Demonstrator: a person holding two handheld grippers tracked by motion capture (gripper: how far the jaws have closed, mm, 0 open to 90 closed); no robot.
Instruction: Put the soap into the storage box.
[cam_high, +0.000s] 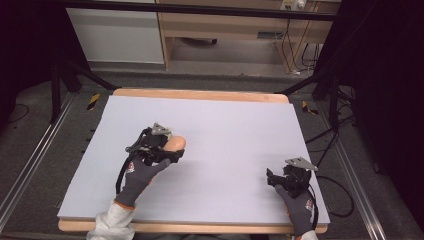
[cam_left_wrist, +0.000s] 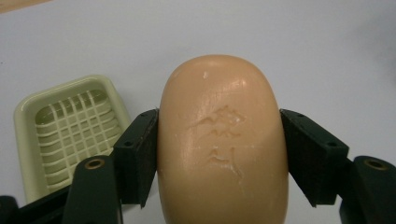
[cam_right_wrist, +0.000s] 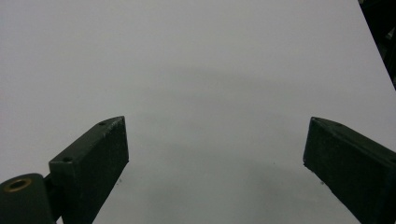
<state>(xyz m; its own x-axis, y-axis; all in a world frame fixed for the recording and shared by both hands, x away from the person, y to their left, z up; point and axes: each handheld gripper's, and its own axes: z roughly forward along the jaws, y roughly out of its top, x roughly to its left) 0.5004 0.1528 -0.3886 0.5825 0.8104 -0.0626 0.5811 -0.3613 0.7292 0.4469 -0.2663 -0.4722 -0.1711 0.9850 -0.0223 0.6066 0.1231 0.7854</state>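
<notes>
Nearest you, your right gripper (cam_high: 273, 178) sits low at the table's (cam_high: 235, 130) right front, its jaws spread wide over bare white surface. Farther in on the left, your left gripper (cam_left_wrist: 219, 154) has its jaws clenched on a peach soap bar (cam_left_wrist: 222, 140), whose lower end is cut off by the frame. Beyond it lies a pale green soap dish (cam_left_wrist: 70, 130), partly hidden behind the left jaw.

Even overhead light, soft shadows, dark surroundings; all views slightly soft and grainy.
</notes>
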